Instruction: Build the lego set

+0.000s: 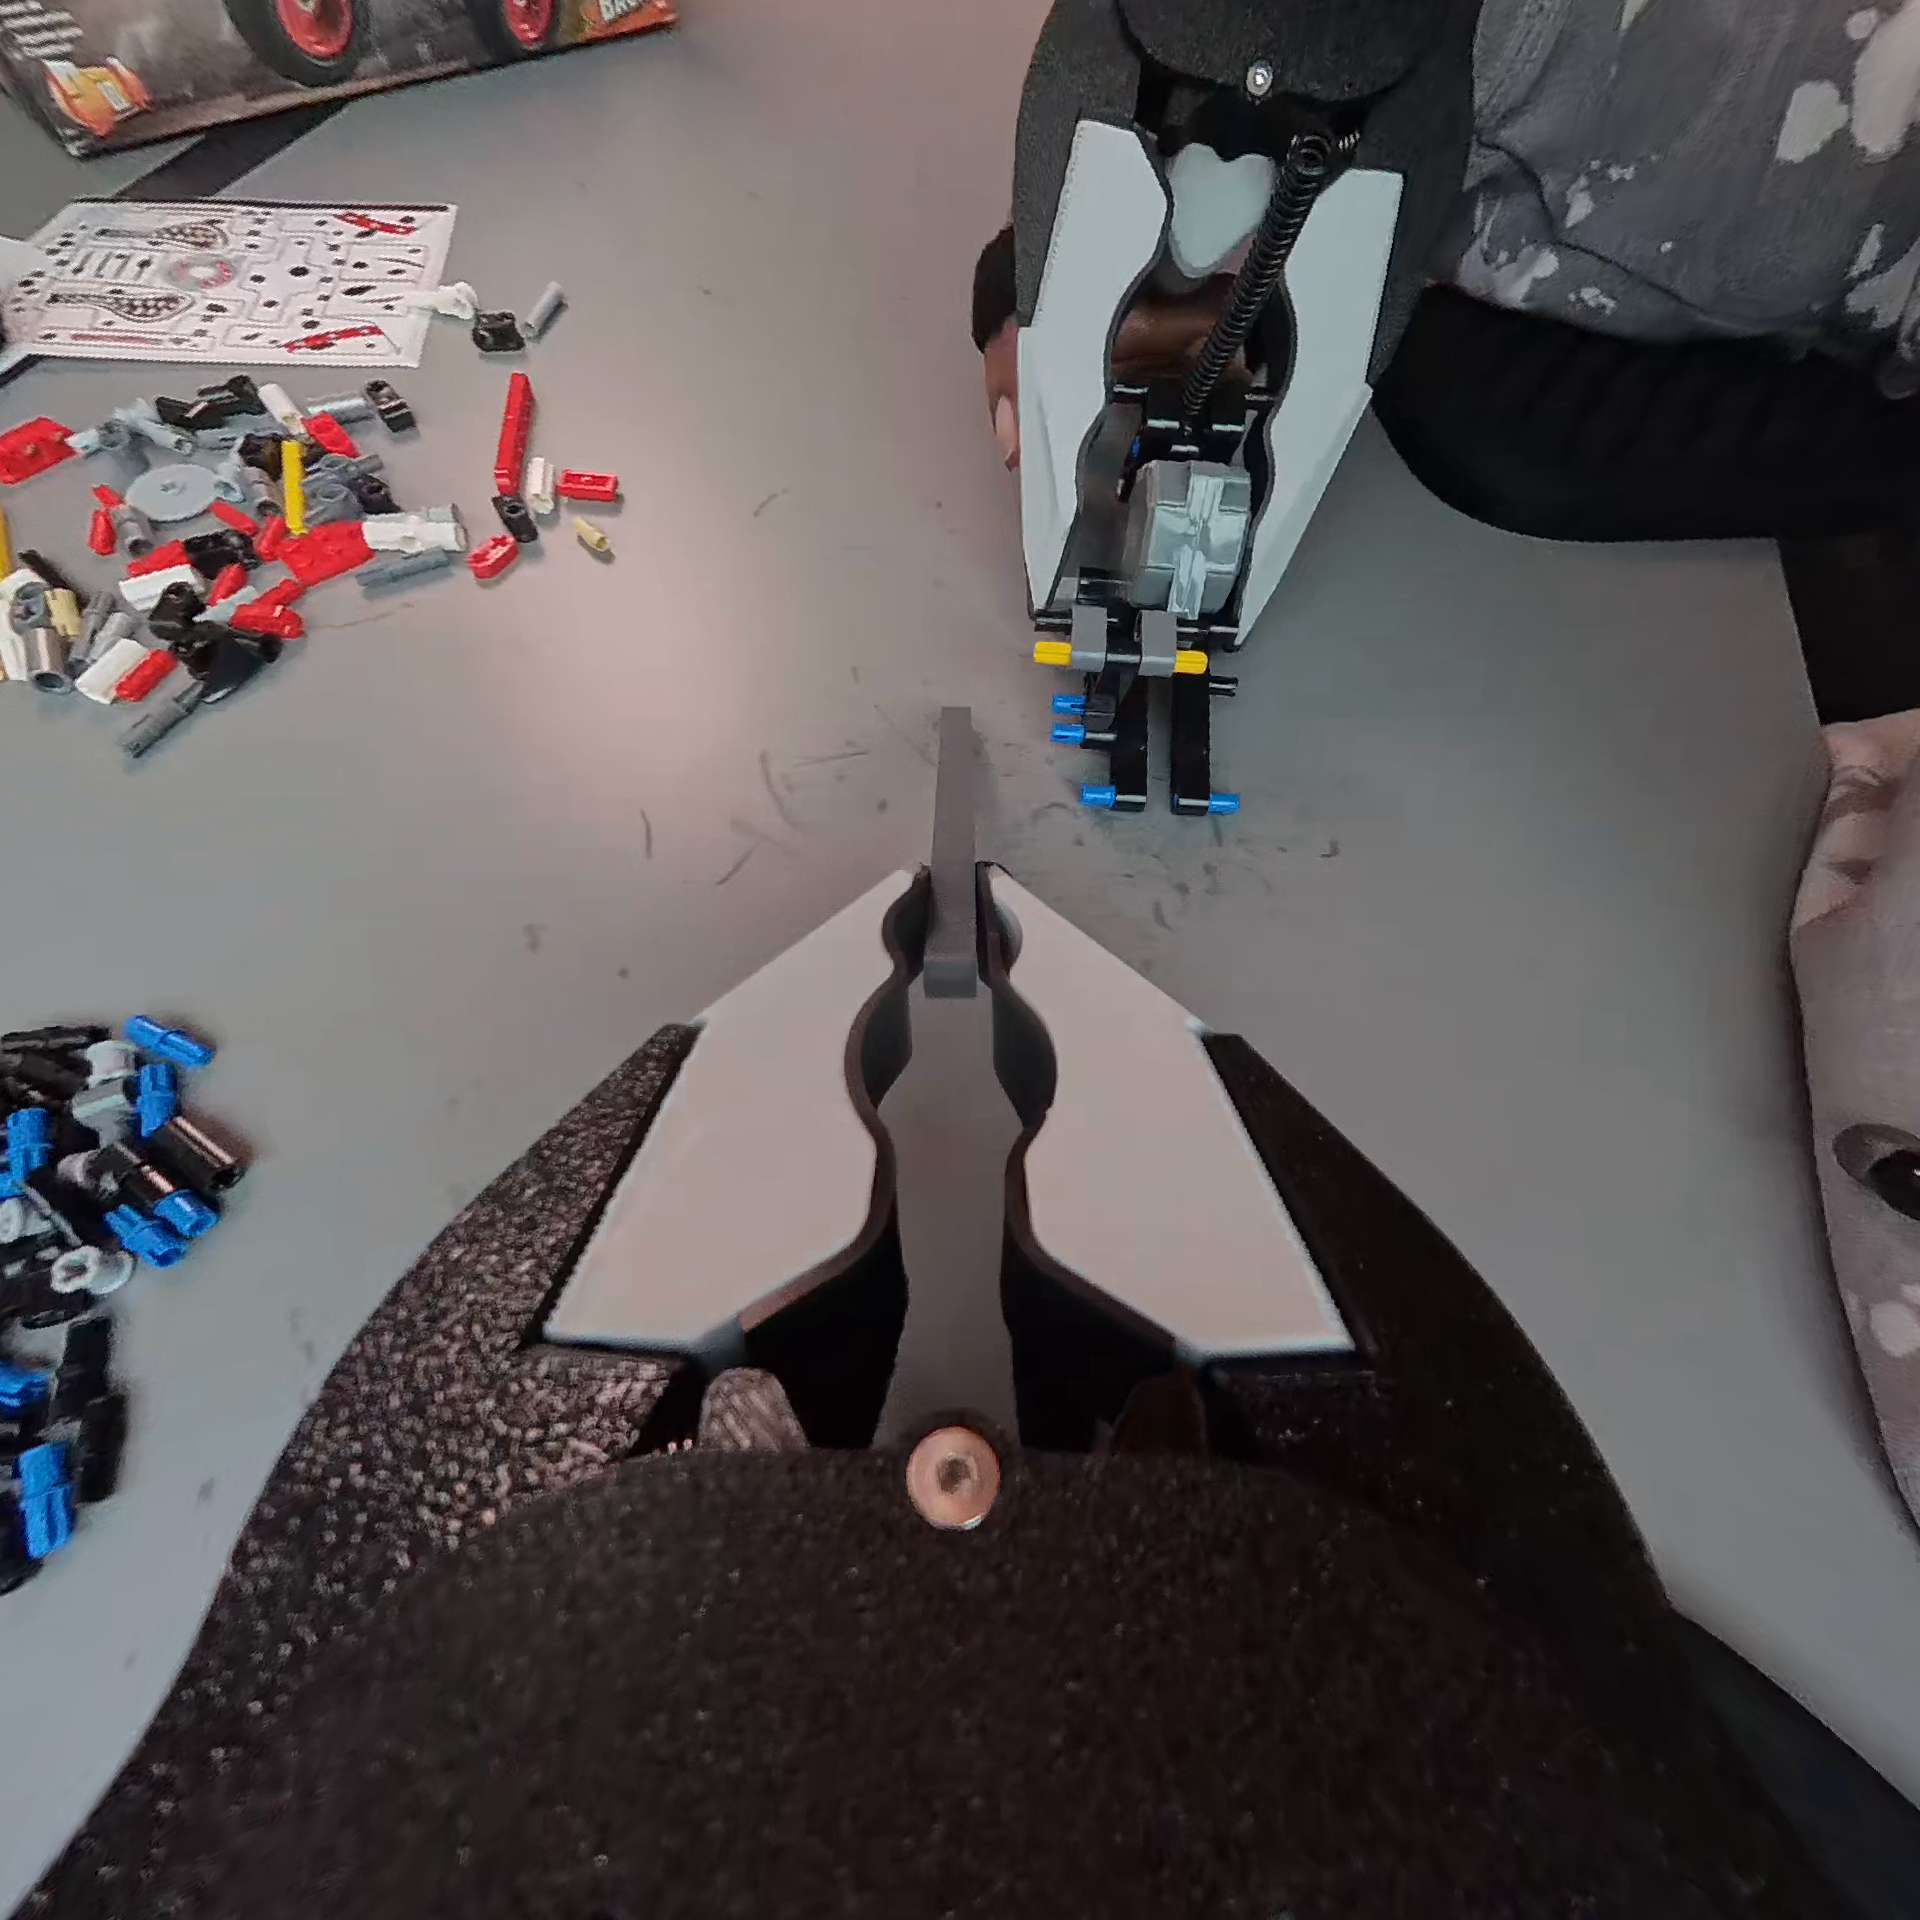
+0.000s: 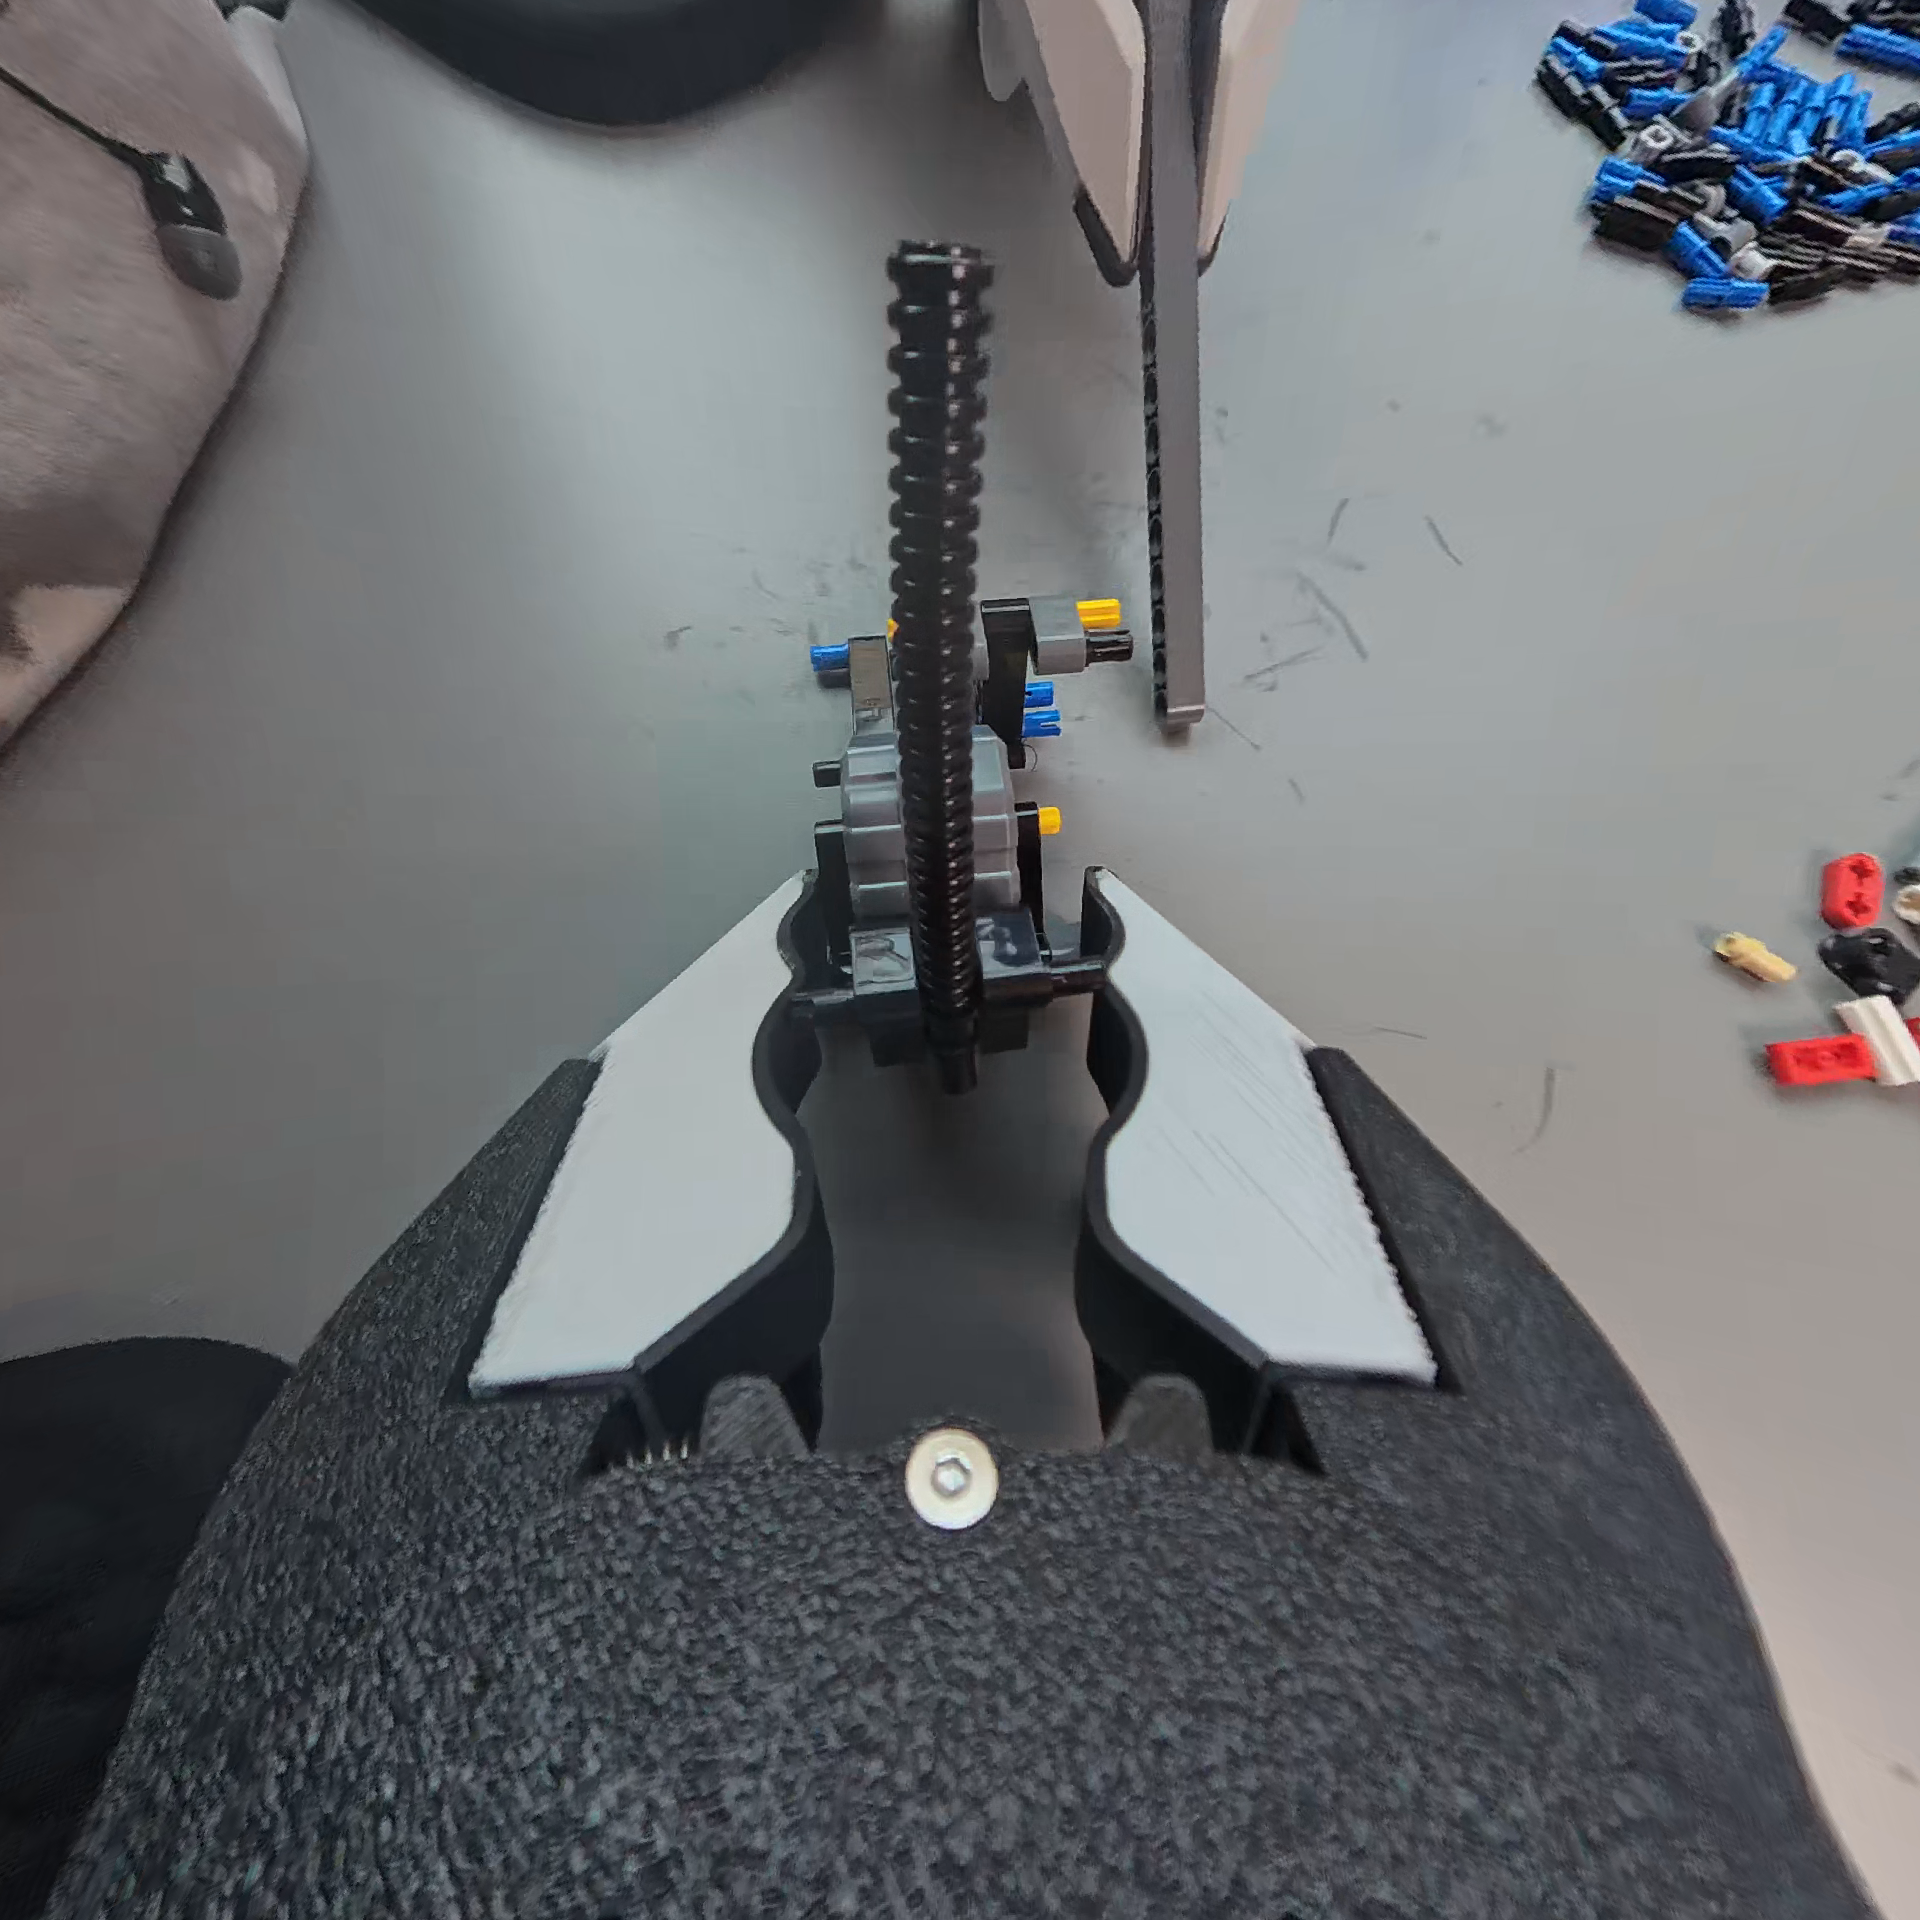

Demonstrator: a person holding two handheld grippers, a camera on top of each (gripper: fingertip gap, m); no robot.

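The left gripper (image 1: 954, 883) has its fingers pressed together on a long dark grey beam (image 1: 954, 831), whose free end points toward the partly built lego assembly (image 1: 1153, 644). That assembly, black with a grey block, yellow pins and blue pins, rests on the grey table (image 1: 727, 727) and serves as the landmark. The right gripper (image 2: 951, 914) pinches the assembly's rear end, fingers closed against its black frame; a black ribbed hose (image 2: 935, 623) rises from the assembly's top. The beam's tip lies just beside the assembly, apart from it. Well to the assembly's left lie a pile of red, white, grey and black parts (image 1: 208, 520), a sticker sheet (image 1: 229, 281) and, nearer the left gripper, a heap of blue and black pins (image 1: 94, 1226).
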